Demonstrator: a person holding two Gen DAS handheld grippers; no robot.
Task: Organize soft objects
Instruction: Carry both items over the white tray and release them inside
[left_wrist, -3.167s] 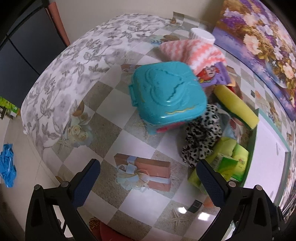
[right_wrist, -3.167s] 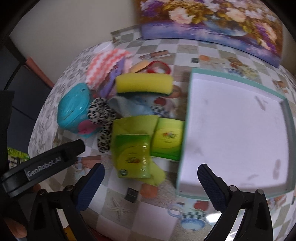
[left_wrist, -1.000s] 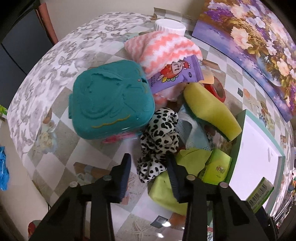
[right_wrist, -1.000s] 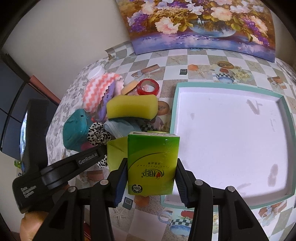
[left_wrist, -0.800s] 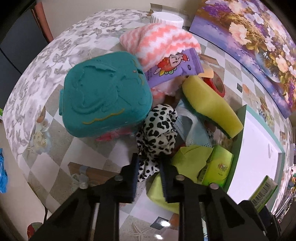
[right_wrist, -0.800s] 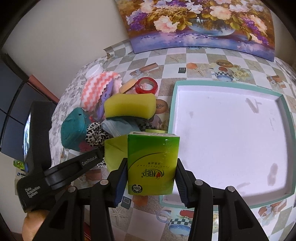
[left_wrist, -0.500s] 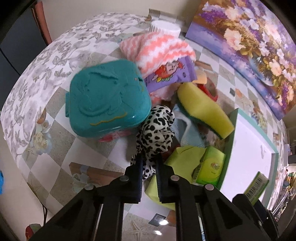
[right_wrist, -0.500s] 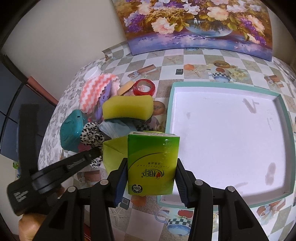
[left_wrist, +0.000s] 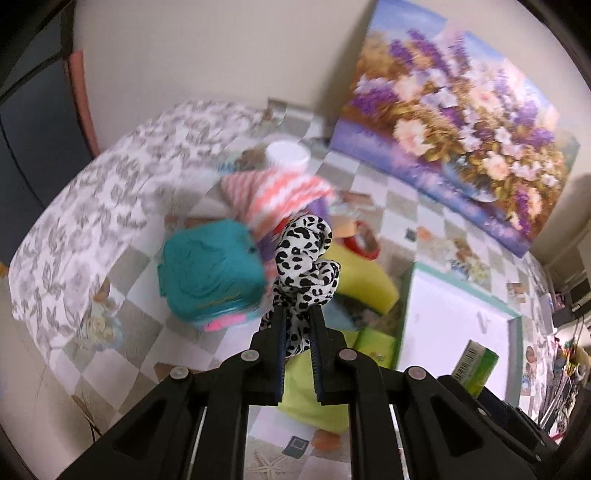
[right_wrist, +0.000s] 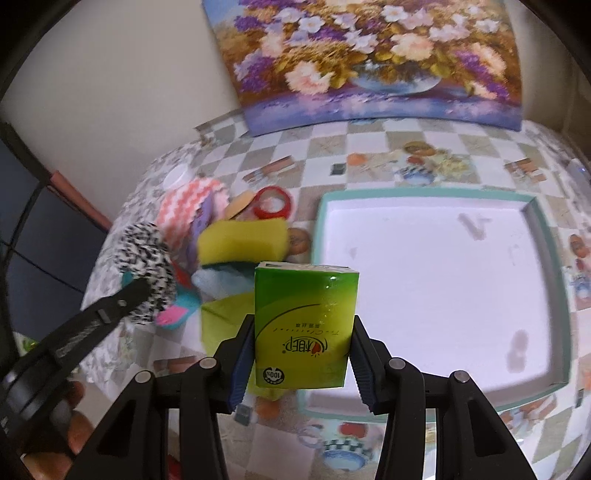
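Observation:
My left gripper (left_wrist: 296, 314) is shut on a black-and-white leopard-print scrunchie (left_wrist: 304, 258), which hangs lifted above the pile. The scrunchie (right_wrist: 146, 258) also shows blurred at the left of the right wrist view, at the tip of the left gripper. My right gripper (right_wrist: 303, 334) is shut on a green tissue pack (right_wrist: 306, 325), held upright over the near left edge of the white tray (right_wrist: 546, 251). That pack (left_wrist: 478, 363) appears at the lower right of the left wrist view.
On the checked tablecloth lie a teal box (left_wrist: 210, 273), a pink zigzag cloth (left_wrist: 277, 192), a yellow sponge (right_wrist: 243, 240), a red tape ring (right_wrist: 271, 203), another green pack (left_wrist: 376, 347) and a lime cloth (right_wrist: 225, 317). A flower painting (right_wrist: 369, 55) leans on the wall.
The left gripper closed on the scrunchie and lifted it up off the pile. The right gripper kept its hold on the tissue pack and barely moved.

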